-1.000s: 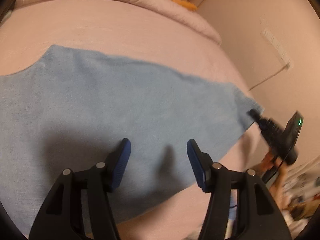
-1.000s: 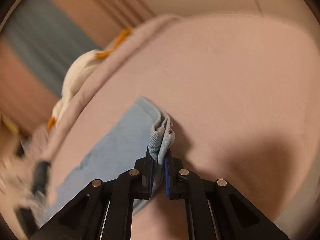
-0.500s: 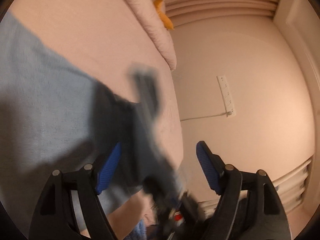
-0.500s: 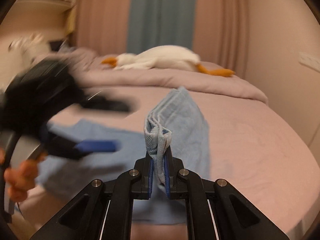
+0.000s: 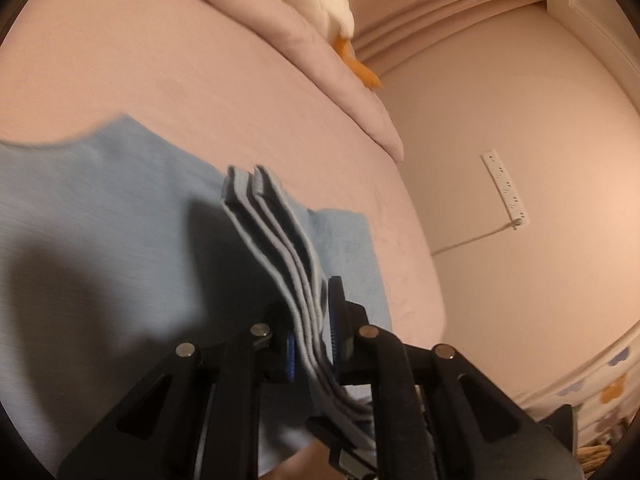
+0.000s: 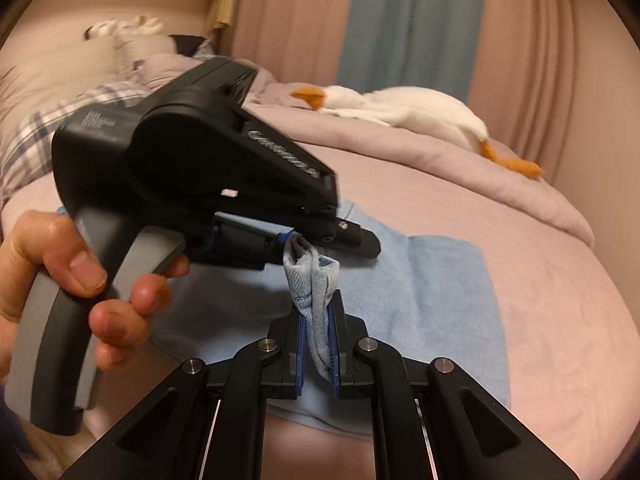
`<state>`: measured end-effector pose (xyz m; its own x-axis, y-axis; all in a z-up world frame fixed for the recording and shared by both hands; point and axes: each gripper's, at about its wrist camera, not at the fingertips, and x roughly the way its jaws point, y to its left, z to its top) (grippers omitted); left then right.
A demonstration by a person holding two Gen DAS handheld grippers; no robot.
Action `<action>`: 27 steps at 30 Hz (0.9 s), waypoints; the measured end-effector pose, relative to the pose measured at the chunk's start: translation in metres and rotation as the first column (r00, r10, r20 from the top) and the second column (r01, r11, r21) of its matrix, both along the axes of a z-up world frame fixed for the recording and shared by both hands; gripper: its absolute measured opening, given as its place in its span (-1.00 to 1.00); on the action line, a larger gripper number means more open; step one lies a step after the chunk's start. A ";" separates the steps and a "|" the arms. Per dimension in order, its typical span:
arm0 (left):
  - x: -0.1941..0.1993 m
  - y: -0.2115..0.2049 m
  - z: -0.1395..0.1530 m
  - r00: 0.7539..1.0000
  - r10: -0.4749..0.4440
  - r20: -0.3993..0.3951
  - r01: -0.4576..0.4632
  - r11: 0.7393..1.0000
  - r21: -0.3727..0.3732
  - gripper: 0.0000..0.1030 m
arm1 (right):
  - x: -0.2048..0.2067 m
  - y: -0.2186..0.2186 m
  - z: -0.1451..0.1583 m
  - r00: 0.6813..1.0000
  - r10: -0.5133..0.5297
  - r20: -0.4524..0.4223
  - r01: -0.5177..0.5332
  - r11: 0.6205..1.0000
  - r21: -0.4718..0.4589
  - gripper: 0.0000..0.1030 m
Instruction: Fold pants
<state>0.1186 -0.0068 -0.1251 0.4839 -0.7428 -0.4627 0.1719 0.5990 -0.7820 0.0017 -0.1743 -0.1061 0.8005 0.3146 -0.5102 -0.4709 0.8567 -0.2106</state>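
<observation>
Light blue pants (image 6: 432, 288) lie partly folded over on the pink bed (image 6: 560, 320). My right gripper (image 6: 318, 340) is shut on a bunched end of the pants that stands up between its blue pads. In the right wrist view a hand holds my left gripper (image 6: 296, 240), whose tips meet the same bunch from the left. In the left wrist view my left gripper (image 5: 312, 344) has its jaws closing, and the pads press on several stacked hem edges of the pants (image 5: 100, 220). Those grey-blue layers stick out beyond the tips.
A white goose plush (image 6: 404, 108) lies on a rolled pink duvet (image 6: 480, 176) at the far side of the bed. Plaid pillows (image 6: 48, 128) sit at the left. A wall with a white power strip (image 5: 506, 190) and cord stands right of the bed edge.
The right gripper swung the pant end over the flat pants to the left gripper. The left gripper, open before, closed on that end.
</observation>
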 end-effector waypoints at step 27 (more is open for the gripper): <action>-0.022 -0.022 0.006 0.996 -0.061 0.064 0.033 0.932 0.361 -0.40 | 0.088 -0.082 0.007 0.924 -0.118 -0.364 0.213 0.949 0.233 -0.31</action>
<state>0.0962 -0.0284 -0.1190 0.4948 -0.5560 -0.6679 0.2549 0.8276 -0.5002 0.0899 -0.2567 -0.0995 0.6445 0.3534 -0.6781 -0.3200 0.9301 0.1805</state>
